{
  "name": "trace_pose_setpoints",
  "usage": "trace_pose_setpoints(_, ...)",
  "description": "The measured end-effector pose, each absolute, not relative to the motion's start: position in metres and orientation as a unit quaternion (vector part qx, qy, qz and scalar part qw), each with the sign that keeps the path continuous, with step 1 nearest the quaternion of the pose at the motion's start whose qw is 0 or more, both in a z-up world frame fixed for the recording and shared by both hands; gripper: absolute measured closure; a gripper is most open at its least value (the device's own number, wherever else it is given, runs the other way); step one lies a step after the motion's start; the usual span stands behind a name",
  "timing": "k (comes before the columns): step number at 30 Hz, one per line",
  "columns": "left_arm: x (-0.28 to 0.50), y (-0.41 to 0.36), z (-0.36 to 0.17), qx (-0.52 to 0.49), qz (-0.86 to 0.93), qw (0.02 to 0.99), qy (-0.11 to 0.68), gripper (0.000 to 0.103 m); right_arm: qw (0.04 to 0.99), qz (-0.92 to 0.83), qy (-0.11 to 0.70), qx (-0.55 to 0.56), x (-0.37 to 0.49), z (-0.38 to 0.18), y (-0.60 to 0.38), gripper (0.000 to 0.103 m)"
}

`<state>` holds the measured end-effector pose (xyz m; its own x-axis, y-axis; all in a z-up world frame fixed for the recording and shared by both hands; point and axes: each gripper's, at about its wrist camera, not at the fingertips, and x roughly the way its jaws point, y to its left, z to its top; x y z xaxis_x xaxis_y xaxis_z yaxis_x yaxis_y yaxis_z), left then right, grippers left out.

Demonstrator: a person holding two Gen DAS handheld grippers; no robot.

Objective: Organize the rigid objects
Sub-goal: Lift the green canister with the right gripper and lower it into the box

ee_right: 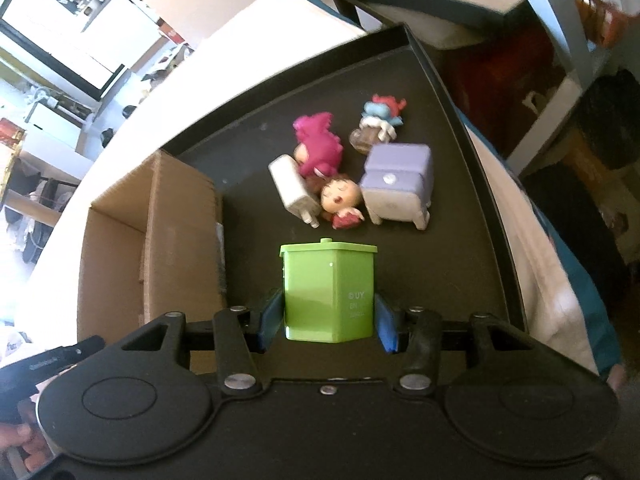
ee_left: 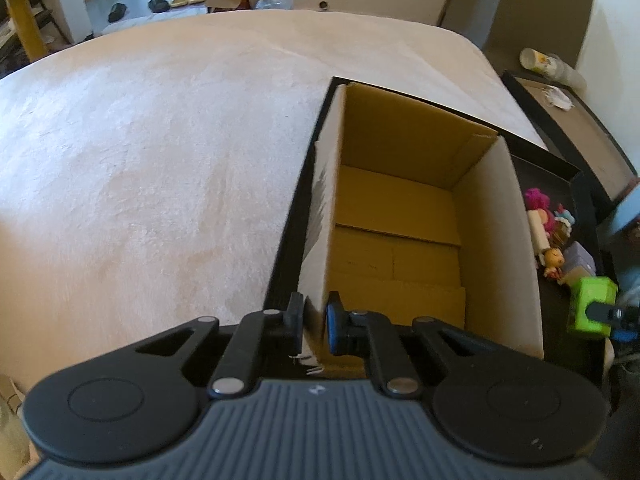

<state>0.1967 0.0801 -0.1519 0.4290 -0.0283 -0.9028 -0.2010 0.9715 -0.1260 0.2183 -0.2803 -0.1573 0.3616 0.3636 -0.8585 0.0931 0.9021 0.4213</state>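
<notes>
Green toy: a small lime-green plastic bin-shaped toy [ee_right: 330, 292] with a flat lid and a small knob on top, pale letters on one side; it stands upright over the black tray [ee_right: 486, 216].
Right gripper [ee_right: 329, 322]: its blue pads are clamped on both sides of the green toy.
Left gripper [ee_left: 314, 322]: closed on the near wall of the open brown cardboard box [ee_left: 400, 216], which has nothing inside.
Surface: the tray with the box lies on a cream fluffy blanket [ee_left: 160, 152].
Room: slippers and cartons on the far floor.
Only the right wrist view: the small figures [ee_right: 320, 148], white plug [ee_right: 294, 190] and lilac block [ee_right: 400, 184] show clearly, near together.
</notes>
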Motion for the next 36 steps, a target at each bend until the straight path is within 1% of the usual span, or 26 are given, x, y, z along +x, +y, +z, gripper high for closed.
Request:
trace_pose_setpoints(22, 0.167, 0.069, -0.149, -0.091, 0.017, 0.846, 0.525, 0.093, 0.833, 0.155, 0.503, 0.169, 0.215, -0.098, -0.236, 0.055)
trace_pose_setpoints(36, 0.181, 0.078, -0.160, -0.121, 0.013, 0.831, 0.543, 0.092, 0.828, 0.182, 0.514, 0.132, 0.213, -0.097, -0.194, 0.055)
